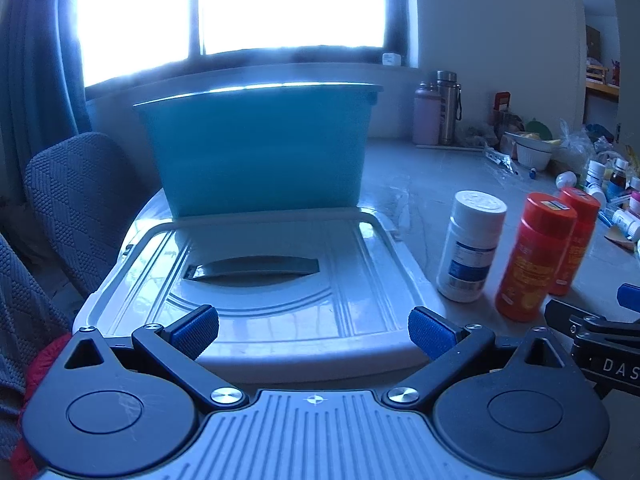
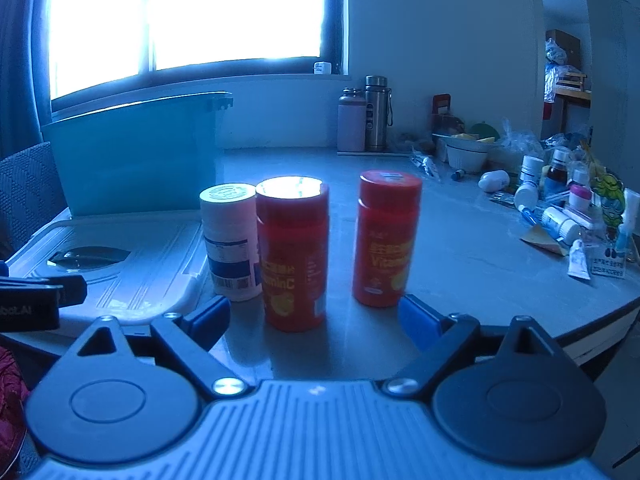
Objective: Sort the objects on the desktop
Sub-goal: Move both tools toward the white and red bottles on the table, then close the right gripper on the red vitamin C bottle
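Currently, teal bin [image 1: 256,152] stands at 12 o'clock behind grey lid [image 1: 256,280] on the surface [image 2: 460,248]. Two orange bottles [image 2: 294,256] and white bottle [image 2: 230,240] stand upright at 12 o'clock of right hand-held gripper [image 2: 314,320], jaws spread, empty. Left hand-held gripper [image 1: 314,332]: spread, empty.

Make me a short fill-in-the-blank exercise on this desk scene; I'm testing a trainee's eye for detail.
1. Beside the white bottle stand ____ red bottles, the nearer red bottle and the farther red bottle.
2. The jaws of the right gripper are ____, with nothing gripped.
3. The blue bin sits behind a flat white ____.
4. Every one of the three bottles stands ____.

Missing words: two; open; lid; upright
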A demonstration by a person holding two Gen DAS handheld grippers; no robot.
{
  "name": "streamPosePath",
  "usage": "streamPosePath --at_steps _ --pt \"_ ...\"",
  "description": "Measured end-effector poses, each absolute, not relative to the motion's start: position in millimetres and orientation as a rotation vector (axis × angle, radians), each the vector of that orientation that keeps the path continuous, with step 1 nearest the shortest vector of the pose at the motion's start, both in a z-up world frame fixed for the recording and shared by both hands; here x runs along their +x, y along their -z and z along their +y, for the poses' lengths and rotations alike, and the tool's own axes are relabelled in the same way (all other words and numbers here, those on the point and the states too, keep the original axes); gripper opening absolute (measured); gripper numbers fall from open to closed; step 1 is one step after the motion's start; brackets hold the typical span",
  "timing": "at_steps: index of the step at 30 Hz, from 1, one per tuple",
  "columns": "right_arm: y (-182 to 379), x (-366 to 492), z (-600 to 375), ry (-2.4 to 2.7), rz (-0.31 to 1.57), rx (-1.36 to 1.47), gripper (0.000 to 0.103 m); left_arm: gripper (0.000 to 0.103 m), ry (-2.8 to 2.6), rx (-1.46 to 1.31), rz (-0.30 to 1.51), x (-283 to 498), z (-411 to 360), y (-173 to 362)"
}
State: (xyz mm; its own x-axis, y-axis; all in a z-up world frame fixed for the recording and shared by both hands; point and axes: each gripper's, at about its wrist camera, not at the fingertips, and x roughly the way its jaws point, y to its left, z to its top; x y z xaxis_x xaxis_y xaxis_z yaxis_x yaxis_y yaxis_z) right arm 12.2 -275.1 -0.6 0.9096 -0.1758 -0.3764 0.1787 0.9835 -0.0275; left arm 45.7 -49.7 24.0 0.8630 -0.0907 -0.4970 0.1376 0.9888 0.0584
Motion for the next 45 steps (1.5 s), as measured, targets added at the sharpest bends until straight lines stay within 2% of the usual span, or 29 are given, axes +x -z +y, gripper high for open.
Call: streamPosePath --at_steps 22,23,24,29,33,37,40,45 --pt "14.4 76.1 -261.8 0.178 0.398 0.027 0.092 0.102 0.105 0.119 0.538 74.5 -45.1 -21.2" --pt "14.5 71.9 -251.2 0.181 0.4 0.023 0.083 0.102 0.104 0.12 0.538 75.5 -44.7 -21.3" --pt "14.5 67.7 -240.6 0.185 0.402 0.019 0.049 0.102 0.104 0.122 0.537 76.3 -44.4 -21.3" --pt "12.6 53.9 -222.2 0.207 0.411 0.017 0.049 0.102 0.106 0.117 0.53 79.2 -43.2 -22.5" --pt "7.2 65.0 -256.1 0.205 0.417 0.024 0.049 0.102 0.114 0.11 0.522 79.4 -45.1 -23.9" --pt "-4.1 37.2 -262.6 0.221 0.409 0.034 0.049 0.102 0.139 0.101 0.511 76.6 -50.7 -26.2" --pt "-7.3 41.1 -313.3 0.244 0.406 0.038 0.049 0.102 0.165 0.097 0.503 72.4 -58.7 -27.0" --pt "-3.8 -15.9 -292.1 0.287 0.403 0.045 0.049 0.102 0.22 0.097 0.487 56.1 -76.1 -26.6"
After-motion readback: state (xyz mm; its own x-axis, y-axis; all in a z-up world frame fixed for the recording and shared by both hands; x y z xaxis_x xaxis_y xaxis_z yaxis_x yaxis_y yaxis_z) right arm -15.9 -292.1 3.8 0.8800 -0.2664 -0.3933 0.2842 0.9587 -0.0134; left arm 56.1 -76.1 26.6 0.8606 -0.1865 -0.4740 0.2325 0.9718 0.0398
